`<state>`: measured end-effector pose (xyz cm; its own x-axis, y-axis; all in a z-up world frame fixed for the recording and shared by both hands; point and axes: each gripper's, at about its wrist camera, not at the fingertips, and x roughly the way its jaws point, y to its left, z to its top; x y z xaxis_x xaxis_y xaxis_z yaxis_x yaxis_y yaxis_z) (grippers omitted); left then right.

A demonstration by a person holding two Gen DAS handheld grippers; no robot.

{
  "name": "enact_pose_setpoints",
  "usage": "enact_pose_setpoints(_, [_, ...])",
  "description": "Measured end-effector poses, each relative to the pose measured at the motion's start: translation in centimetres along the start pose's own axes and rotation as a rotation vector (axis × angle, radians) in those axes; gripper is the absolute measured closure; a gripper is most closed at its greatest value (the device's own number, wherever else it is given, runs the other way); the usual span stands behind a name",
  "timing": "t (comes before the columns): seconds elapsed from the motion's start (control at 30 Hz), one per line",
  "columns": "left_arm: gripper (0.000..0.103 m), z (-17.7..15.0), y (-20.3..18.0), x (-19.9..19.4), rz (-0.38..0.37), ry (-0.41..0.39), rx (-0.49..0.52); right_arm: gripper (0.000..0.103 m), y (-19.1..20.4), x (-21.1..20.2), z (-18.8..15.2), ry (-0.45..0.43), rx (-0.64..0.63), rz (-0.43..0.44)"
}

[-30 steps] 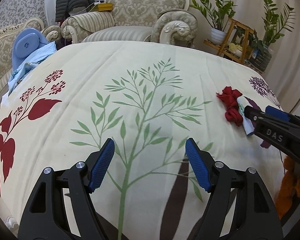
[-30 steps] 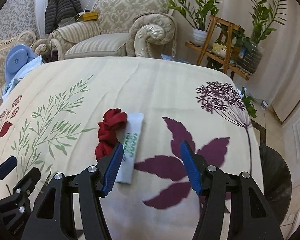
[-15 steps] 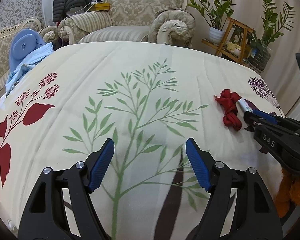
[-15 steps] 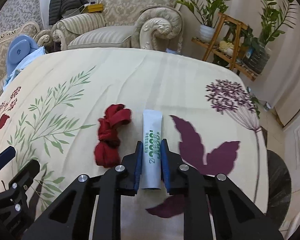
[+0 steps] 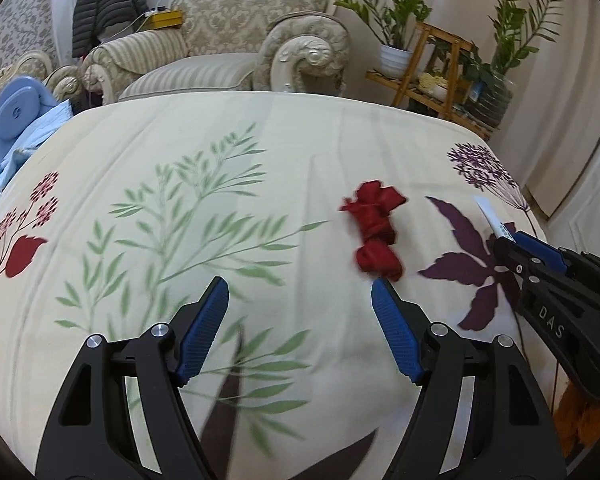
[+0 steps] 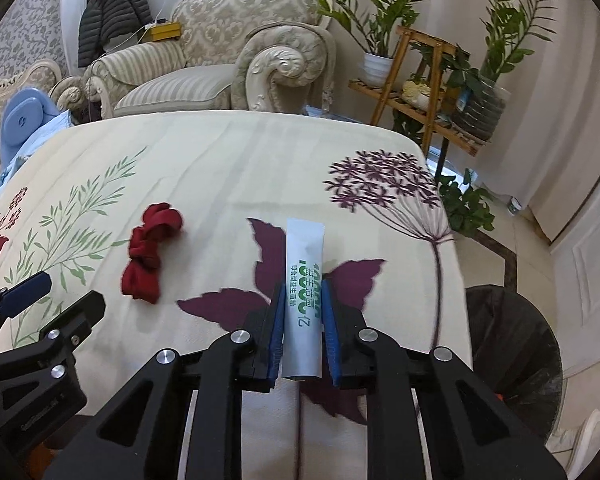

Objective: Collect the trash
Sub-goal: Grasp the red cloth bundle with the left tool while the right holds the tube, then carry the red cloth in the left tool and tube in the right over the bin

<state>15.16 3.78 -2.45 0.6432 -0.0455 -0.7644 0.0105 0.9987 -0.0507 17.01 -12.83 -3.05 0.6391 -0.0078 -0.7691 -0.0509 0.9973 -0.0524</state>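
Note:
My right gripper [image 6: 303, 300] is shut on a pale sachet with green print [image 6: 304, 256] and holds it over the purple leaf print. From the left wrist view the sachet's tip [image 5: 490, 212] sticks out of the right gripper [image 5: 512, 242]. A crumpled red cloth [image 6: 150, 254] lies on the tablecloth to the sachet's left. In the left wrist view the red cloth [image 5: 374, 232] lies just ahead and right of my left gripper [image 5: 300, 290], which is open and empty.
The table carries a cream floral cloth [image 5: 180, 140]. A dark round bin [image 6: 512, 344] stands on the floor past the table's right edge. Armchairs [image 5: 236, 40], a plant stand [image 6: 432, 92] and a blue object [image 5: 18, 112] lie beyond.
My right gripper closed on the sachet, lifted it and carried it right, away from the red cloth. My left gripper shifted right, toward the red cloth.

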Motion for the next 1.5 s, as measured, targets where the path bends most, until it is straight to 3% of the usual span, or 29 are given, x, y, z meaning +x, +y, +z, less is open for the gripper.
enact_pose_setpoints(0.57, [0.031,2.1,-3.1,2.9,-0.018,0.037,0.022,0.084,-1.8,1.1,-0.2,0.013,0.032,0.028])
enact_pose_setpoints(0.7, [0.048,2.1,-3.3,3.2,-0.022,0.049,0.037,0.084,-1.9,1.2,-0.3,0.017,0.032,0.033])
enact_pose_setpoints(0.87, [0.078,1.8,-3.9,3.0,-0.026,0.034,0.082,0.084,-1.8,1.1,-0.4,0.016,0.030,0.033])
enact_pose_setpoints(1.1, [0.083,1.2,-3.8,2.2,-0.040,0.023,0.089,0.084,-1.9,0.7,-0.5,0.016,0.034,0.031])
enact_pose_setpoints(1.5, [0.083,-1.1,-3.2,-1.1,-0.039,-0.009,0.070,0.084,-2.0,-1.7,-3.5,0.011,0.052,0.041])
